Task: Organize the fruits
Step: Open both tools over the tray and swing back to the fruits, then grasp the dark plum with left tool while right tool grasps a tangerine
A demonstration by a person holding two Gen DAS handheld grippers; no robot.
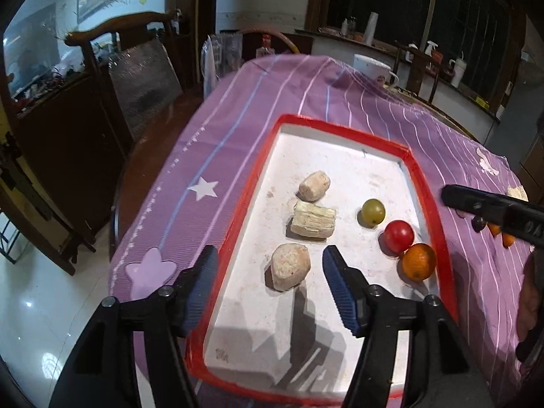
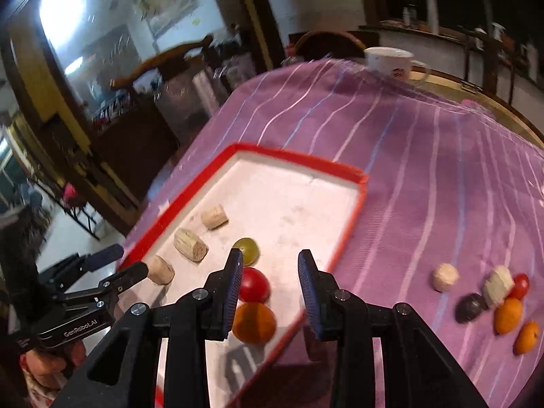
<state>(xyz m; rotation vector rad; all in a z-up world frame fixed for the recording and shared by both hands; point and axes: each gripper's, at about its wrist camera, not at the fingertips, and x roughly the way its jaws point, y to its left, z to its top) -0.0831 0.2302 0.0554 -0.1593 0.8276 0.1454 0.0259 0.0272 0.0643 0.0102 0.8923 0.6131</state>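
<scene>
A red-rimmed white tray point(image 1: 340, 156) lies on the purple striped cloth. It holds three beige pieces, a green grape point(image 1: 373, 211), a red tomato point(image 1: 398, 240) and a small orange point(image 1: 419, 261). My left gripper point(image 1: 271, 255) is open around the nearest beige piece point(image 1: 290, 267), its pads clear of it. My right gripper point(image 2: 272, 255) is open and empty above the tray's right part, near the tomato point(image 2: 255, 285). On the cloth right of the tray lie two beige pieces point(image 2: 445, 277), a dark grape point(image 2: 471, 307), a tomato point(image 2: 522, 285) and two oranges point(image 2: 508, 316).
A white mug point(image 1: 372, 66) stands at the table's far edge. The cloth drops off the table's left side to a glossy floor point(image 1: 40, 306). A wooden chair point(image 1: 102, 34) and cabinets stand beyond. A hand point(image 2: 44, 363) holds the left gripper.
</scene>
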